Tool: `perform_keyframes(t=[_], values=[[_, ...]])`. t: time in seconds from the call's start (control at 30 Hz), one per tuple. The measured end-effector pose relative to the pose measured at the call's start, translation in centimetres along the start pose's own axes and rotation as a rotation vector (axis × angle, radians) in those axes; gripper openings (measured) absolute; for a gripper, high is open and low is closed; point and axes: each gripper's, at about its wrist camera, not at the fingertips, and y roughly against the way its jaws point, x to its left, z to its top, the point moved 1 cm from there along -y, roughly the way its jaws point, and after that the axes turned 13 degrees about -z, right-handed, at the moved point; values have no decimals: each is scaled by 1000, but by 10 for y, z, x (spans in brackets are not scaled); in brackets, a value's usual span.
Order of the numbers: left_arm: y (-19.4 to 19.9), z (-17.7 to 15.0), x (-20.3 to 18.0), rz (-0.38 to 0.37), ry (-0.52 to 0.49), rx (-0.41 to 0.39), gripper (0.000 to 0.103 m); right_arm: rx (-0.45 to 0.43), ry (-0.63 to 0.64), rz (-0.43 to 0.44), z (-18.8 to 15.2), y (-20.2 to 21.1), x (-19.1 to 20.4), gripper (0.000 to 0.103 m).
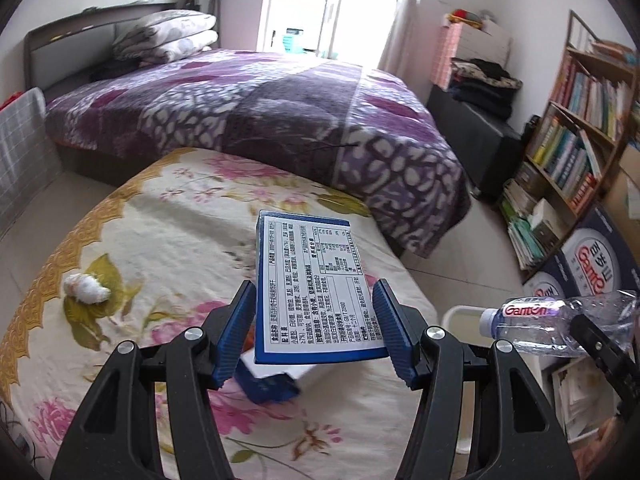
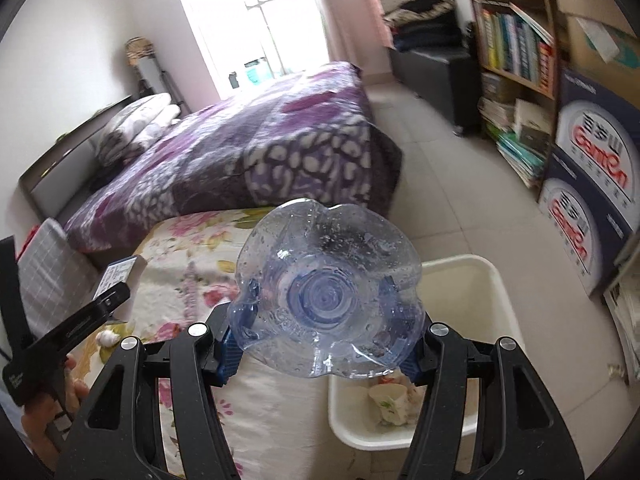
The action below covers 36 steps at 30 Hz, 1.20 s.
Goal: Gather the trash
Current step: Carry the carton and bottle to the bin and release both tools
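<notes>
My left gripper is shut on a blue-and-white food box and holds it above the floral-covered table. A crumpled white tissue lies on the table at the left. A second blue box lies on the table under the held one. My right gripper is shut on a clear empty plastic bottle, seen bottom-on, above the table's edge and next to the white trash bin. The bottle also shows in the left wrist view, beside the bin. The left gripper shows in the right wrist view.
The bin holds a paper cup and other scraps. A bed with a purple blanket stands behind the table. A bookshelf and Ganten cartons line the right wall. A grey-checked chair back is at the left.
</notes>
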Motion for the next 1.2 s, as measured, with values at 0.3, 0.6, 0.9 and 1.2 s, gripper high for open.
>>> perform_keyframes(t=[0.3, 0.6, 0.9, 1.2], values=[[-18, -14, -50, -115, -68, 66, 59, 65, -106, -99, 1, -8, -51, 59], [-40, -32, -96, -237, -116, 151, 59, 52, -202, -163, 1, -3, -96, 75], [-61, -46, -139, -379, -123, 250, 60, 36, -292, -201, 1, 6, -133, 80], [-84, -51, -161, -505, -73, 328, 66, 32, -349, -225, -1, 11, -159, 85]])
